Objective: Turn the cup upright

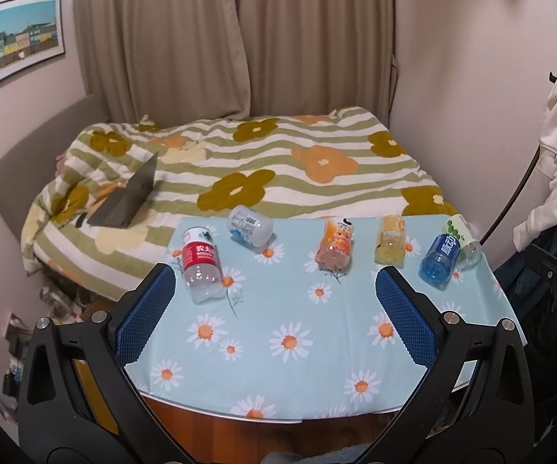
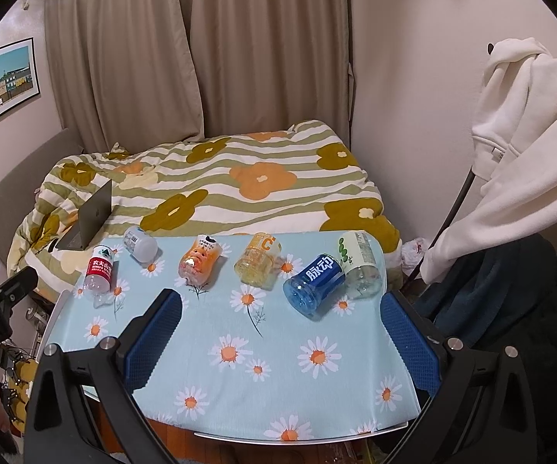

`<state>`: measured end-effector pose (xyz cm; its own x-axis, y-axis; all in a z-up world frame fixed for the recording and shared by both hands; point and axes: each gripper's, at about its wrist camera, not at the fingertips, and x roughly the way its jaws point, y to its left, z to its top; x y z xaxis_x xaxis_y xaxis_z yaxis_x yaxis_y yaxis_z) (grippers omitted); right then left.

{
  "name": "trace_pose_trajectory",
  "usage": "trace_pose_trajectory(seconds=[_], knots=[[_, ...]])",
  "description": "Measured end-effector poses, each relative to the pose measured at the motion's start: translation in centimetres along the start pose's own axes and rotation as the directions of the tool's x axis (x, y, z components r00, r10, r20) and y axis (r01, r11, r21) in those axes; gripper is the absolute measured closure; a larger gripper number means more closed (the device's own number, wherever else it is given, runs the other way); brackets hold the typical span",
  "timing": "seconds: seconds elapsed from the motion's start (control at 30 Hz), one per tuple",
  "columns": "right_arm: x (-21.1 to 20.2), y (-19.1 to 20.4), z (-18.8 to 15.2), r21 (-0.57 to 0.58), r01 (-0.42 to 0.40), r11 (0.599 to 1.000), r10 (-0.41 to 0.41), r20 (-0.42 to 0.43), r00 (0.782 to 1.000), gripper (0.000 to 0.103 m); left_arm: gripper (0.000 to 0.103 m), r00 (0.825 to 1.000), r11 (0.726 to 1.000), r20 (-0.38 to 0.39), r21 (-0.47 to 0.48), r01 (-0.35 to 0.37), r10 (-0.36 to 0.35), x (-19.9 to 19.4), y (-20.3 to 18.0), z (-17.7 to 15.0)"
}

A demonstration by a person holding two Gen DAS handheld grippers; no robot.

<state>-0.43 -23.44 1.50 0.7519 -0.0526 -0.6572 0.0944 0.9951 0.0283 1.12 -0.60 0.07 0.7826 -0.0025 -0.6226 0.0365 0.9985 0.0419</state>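
left gripper [image 1: 274, 309] and right gripper [image 2: 280, 323]: fingers spread wide apart, holding nothing, above the near edge of the table [image 1: 278, 415]. daisy tablecloth [image 2: 278, 367] covers the table. six cut-bottle cups lie on their sides in a far row: red-label cup [image 1: 200, 262], white cup [image 1: 249, 226], orange cup [image 1: 335, 244], yellow cup [image 1: 391, 240], blue cup [image 2: 314, 279] touching green-label cup [image 2: 359, 265]. bed [image 1: 239, 170] behind, with laptop [image 1: 125, 197].

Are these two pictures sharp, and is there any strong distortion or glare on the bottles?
Left wrist view: sharp, evenly lit; fisheye bends the table edge and darkens the corners. Right wrist view: equally sharp, same bending; a small bright glare spot sits on the orange bottle. Shadows are soft in both.
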Motion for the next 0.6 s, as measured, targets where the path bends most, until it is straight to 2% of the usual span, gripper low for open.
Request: trace_pose_trajectory(seconds=[0.6], knots=[[0.16, 0.09, 0.04, 0.001, -0.002, 1.000, 0.002, -0.004, 1.000, 0.000, 0.000, 1.000, 1.000, -0.004, -0.002, 0.000, 0.000, 0.19, 0.04, 0.11]])
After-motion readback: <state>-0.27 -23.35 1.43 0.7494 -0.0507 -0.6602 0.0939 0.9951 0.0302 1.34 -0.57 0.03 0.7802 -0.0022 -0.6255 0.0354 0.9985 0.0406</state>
